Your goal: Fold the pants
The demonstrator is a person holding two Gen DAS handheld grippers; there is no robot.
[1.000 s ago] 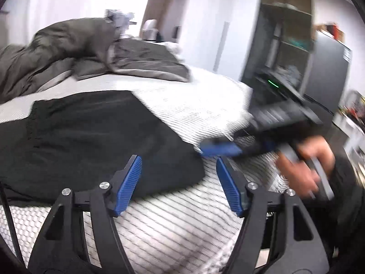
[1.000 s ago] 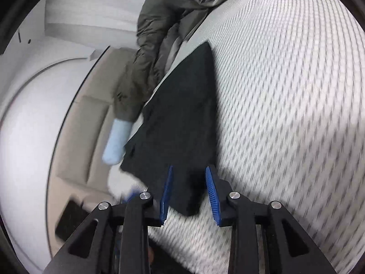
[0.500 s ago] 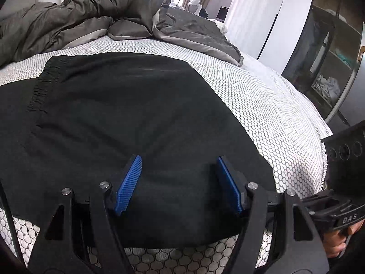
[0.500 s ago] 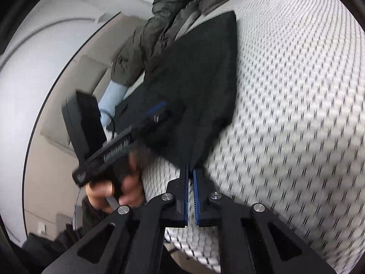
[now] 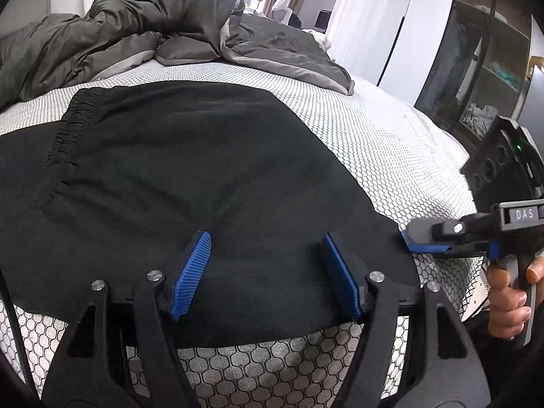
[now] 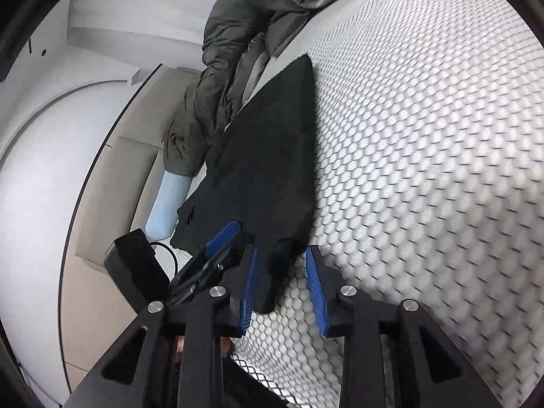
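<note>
We've got the black fabric pants (image 5: 190, 183) flat on the white honeycomb mattress (image 5: 391, 142). Left gripper (image 5: 267, 272) and right gripper (image 6: 280, 285) both spread wide over the near hem. Grab both corners evenly so the fold stays square.

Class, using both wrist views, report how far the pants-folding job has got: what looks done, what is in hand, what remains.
Done: the black pants lie flat on the mattress, apparently folded at least once. In hand: the left gripper is open over the near edge; the right gripper is open around the corner. Left: gripping and a further fold.
</note>
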